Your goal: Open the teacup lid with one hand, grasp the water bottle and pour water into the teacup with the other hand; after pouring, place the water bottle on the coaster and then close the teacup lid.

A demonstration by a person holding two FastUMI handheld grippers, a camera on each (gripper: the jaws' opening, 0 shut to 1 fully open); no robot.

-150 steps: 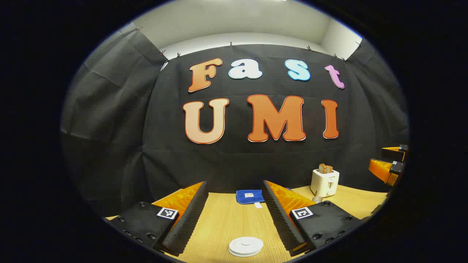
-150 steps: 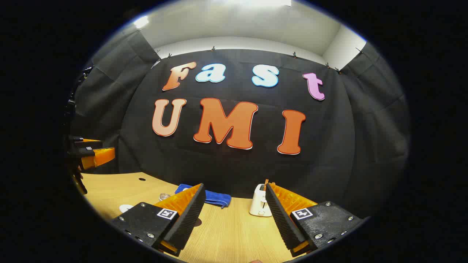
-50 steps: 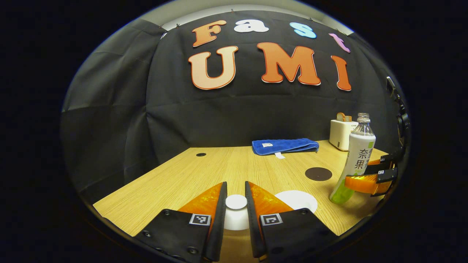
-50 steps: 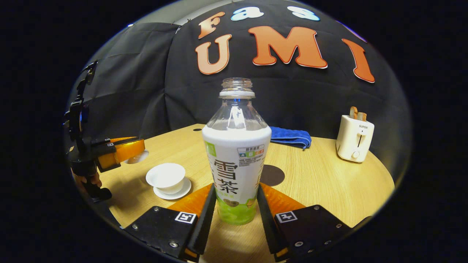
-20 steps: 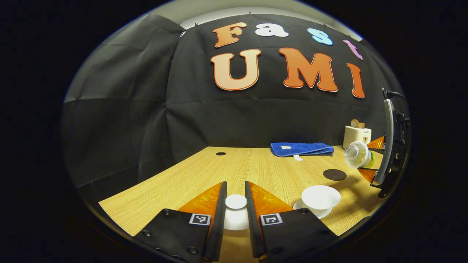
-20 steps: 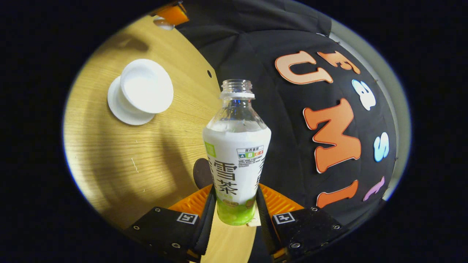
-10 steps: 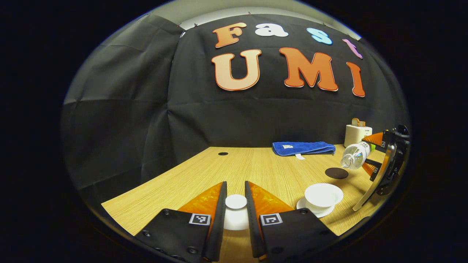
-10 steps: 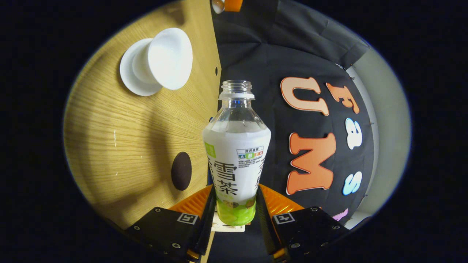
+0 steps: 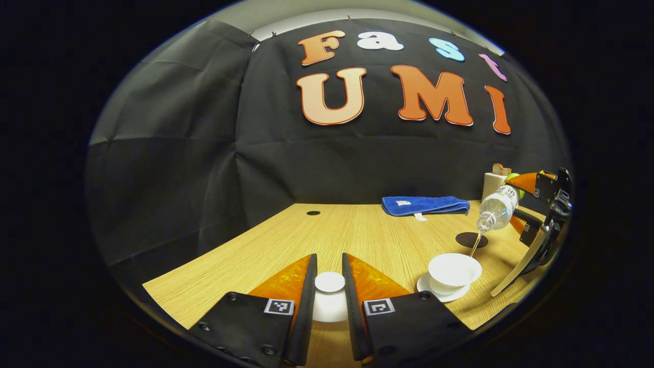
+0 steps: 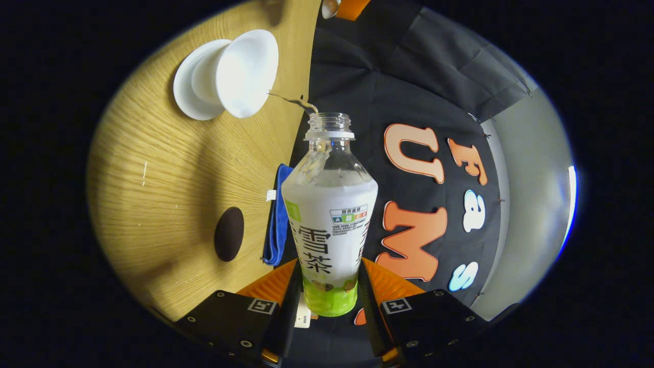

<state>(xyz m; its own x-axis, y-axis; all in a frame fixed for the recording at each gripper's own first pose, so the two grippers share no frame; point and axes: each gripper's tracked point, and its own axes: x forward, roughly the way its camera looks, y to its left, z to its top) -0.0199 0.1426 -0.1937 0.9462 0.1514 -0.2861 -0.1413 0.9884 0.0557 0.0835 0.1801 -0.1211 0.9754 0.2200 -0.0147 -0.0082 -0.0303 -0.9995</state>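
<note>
Water is pouring from the tilted bottle into the open white teacup while the lid is being held aside.

In the left gripper view, the left gripper (image 9: 329, 286) is clamping the round white ceramic teacup lid (image 9: 329, 282) by its knob, both fingers pressing on it, above the near part of the light wooden bench (image 9: 286, 245). In the right gripper view, the right gripper (image 10: 327, 296) is gripping the clear plastic water bottle with a white and green label (image 10: 329, 214) at its base, both fingers pressing on it. The bottle is tipping mouth-down and a thin stream of water (image 9: 474, 245) is falling into the white porcelain teacup (image 9: 454, 269), which is sitting on its white saucer (image 9: 443, 292). Just beyond lies the round dark brown coaster (image 9: 471, 239), then the folded blue towel (image 9: 425, 205) and a white toaster (image 9: 493, 182) at the far edge.
</note>
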